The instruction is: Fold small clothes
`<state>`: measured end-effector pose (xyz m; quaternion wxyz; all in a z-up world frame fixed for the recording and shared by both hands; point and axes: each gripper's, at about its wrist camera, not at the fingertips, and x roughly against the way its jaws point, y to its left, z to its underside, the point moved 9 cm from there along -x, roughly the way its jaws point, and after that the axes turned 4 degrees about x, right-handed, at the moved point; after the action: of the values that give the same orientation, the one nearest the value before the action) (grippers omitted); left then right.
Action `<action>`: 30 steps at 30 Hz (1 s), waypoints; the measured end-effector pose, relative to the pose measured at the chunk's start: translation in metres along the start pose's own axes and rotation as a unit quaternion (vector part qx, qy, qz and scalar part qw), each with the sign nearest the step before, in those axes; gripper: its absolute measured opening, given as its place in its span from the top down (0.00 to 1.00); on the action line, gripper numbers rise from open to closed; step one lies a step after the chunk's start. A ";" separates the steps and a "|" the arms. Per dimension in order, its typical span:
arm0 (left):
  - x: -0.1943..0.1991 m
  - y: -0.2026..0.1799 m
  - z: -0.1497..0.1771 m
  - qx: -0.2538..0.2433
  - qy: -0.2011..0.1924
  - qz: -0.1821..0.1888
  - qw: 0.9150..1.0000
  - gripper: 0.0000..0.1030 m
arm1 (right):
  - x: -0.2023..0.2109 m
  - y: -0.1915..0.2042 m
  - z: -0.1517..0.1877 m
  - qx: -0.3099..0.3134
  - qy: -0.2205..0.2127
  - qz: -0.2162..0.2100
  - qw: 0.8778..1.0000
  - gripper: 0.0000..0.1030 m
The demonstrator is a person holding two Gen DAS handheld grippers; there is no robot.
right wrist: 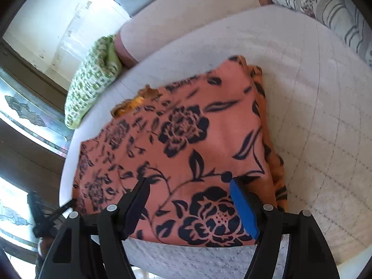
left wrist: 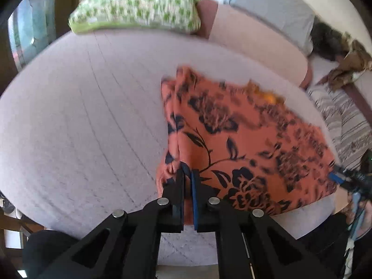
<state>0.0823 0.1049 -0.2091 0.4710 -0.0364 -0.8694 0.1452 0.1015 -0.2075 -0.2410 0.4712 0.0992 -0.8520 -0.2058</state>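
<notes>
The left gripper had its fingers pressed together on a bunched near-left corner of the orange floral cloth, a small pucker of fabric pinched between the black pads. The right gripper had its fingers spread wide, one black and one faced in blue foam, hovering over the near edge of the same cloth with nothing clamped between them; whether the tips touched the fabric could not be told. The cloth, a soft salmon-orange weave printed with dark navy roses and leaves, lay folded into a rough rectangle on the bed, layered edges showing along one side and a yellow-orange scrap peeking out at the far edge. The bed's pale, faintly gridded cover stretched bare and flat to the left of the cloth in the left wrist view, leaving wide open room there. At the far edge lay a green-and-white patterned pillow and a plain pale bolster; striped bedding crowded the right side.
</notes>
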 end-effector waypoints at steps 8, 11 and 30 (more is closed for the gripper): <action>-0.014 0.001 -0.003 -0.021 0.023 -0.006 1.000 0.62 | -0.002 -0.002 -0.002 -0.002 0.009 -0.013 1.000 0.27; -0.006 -0.014 -0.048 -0.065 -0.036 -0.008 0.997 0.45 | -0.001 -0.006 -0.004 -0.002 0.010 -0.014 1.000 0.27; -0.120 0.028 -0.112 0.023 0.018 -0.010 1.000 0.92 | -0.008 -0.008 -0.003 0.004 0.018 -0.013 1.000 0.27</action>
<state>0.2390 0.1324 -0.2564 0.4890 -0.0201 -0.8573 0.1596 0.1085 -0.2128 -0.2494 0.4836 0.1161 -0.8426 -0.2066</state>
